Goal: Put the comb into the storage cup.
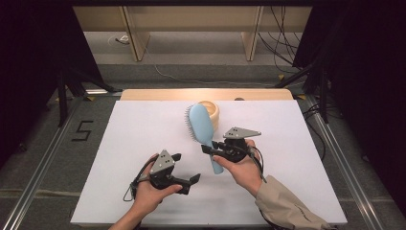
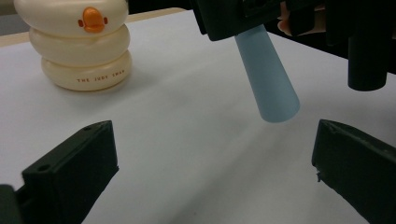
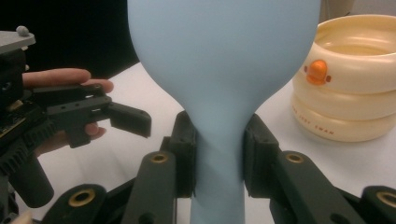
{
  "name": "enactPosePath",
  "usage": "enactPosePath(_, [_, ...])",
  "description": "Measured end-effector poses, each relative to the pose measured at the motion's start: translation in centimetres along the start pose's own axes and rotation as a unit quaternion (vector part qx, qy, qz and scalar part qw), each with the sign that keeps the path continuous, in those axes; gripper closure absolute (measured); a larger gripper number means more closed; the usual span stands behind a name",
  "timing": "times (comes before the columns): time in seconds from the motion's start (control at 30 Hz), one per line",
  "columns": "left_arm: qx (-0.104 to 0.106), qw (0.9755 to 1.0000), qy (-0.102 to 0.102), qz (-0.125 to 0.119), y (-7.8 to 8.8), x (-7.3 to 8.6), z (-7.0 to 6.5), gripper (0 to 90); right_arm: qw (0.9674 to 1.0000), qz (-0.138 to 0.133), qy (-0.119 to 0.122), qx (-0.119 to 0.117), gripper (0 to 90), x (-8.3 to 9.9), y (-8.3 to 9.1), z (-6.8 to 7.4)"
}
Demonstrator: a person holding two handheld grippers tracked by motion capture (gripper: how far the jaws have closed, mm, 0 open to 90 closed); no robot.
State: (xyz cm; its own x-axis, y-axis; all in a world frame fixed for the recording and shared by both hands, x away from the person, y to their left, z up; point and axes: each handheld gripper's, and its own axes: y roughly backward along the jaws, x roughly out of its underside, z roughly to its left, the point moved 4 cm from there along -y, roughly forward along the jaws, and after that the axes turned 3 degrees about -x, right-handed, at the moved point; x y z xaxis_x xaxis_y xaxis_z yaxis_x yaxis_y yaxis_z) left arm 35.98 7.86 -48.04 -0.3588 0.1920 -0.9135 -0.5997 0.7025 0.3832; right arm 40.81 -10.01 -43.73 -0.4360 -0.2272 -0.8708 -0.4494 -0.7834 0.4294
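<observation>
My right gripper (image 1: 214,146) clamps neck of blue hairbrush (image 1: 201,123), brush lifted off white table (image 1: 143,134), head pointing away. My left gripper (image 1: 184,168) near-left of it, jaws wide, nothing between. Cream duck-face container (image 1: 210,109) just behind brush head. Dark room, cables on floor beyond.

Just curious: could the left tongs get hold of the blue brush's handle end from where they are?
Probably yes. The left tongs stand open, and the handle end of the blue brush hangs free above the white table, nothing between.
</observation>
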Motion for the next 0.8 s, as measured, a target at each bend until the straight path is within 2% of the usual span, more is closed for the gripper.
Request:
enactPosePath(0.3, [0.013, 0.9999, 0.0, 0.001, -1.3, -0.4, -0.9, 0.0, 1.0, 0.001, 0.0, -0.001, 70.2, 0.1, -0.2, 0.3])
enactPosePath(0.4, [0.018, 0.9998, 0.006, 0.001, -1.6, -0.5, -1.1, 0.0, 1.0, 0.001, 0.0, -0.001, 70.2, 0.1, -0.3, 0.4])
enactPosePath(0.8, [0.02, 0.9996, 0.021, -0.005, -2.5, -0.9, -1.1, 1.3, 1.0, 0.003, -0.002, -0.003, 70.2, 0.4, -0.7, 0.7])
